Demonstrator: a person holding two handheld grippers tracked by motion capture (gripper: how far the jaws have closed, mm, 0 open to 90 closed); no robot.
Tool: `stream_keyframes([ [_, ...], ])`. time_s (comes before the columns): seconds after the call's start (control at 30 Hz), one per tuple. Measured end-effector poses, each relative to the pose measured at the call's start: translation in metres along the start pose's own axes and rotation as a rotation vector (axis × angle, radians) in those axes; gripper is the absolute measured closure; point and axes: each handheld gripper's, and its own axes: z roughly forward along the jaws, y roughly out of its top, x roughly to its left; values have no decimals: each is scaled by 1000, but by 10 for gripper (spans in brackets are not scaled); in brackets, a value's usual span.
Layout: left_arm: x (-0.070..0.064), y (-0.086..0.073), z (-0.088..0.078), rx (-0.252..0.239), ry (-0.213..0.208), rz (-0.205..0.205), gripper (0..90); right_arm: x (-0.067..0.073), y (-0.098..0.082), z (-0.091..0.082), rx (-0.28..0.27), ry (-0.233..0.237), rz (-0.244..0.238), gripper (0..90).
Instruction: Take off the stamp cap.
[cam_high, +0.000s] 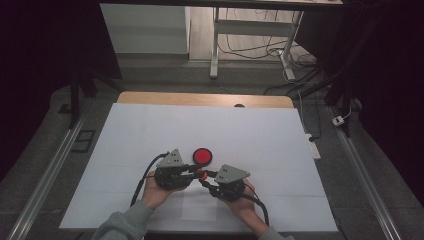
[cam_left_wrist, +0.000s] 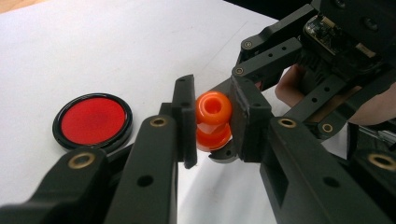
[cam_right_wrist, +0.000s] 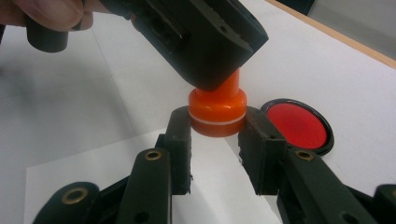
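One white sheet (cam_high: 150, 135) covered most of the wooden table (cam_high: 205, 98), and I worked above its near half. From the high view I had both hands close together there, the left hand (cam_high: 156, 192) and the right hand (cam_high: 245, 202) each wrapped round its tool, grey three-cornered plates on top.

My left gripper (cam_high: 192, 175) and my right gripper (cam_high: 202, 179) met tip to tip over the sheet, just in front of a round red disc with a black rim (cam_high: 202, 156) that lay flat on the paper, near the grippers but apart from them.

Between them sat the small orange plastic piece (cam_left_wrist: 213, 121), a knob-like part with a narrower neck and a pale ring round its wider end. In the left gripper view my own jaws were clenched on it, one pad on each side, its hollow end facing the camera. In the right gripper view the right jaws grasped the wider ringed end (cam_right_wrist: 217, 113) from both sides, while the left tool came down over the neck from above. The piece hung clear of the sheet, held by both tools at once.
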Motion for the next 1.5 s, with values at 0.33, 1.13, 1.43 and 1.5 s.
stream_keyframes([
  [0.33, -1, 0, 1, 13, 6, 1, 729, 0, 0, 0, 15, 0, -5, 646],
  [1.13, -1, 0, 1, 20, 2, -3, 729, 1, 0, 1, 26, 1, -12, 648],
  [1.43, -2, 0, 1, 19, 8, 10, 730, 2, 1, 0, 43, -8, -39, 649],
  [1.5, -3, 0, 1, 21, 12, 15, 730, 2, 2, 0, 47, -13, -47, 649],
])
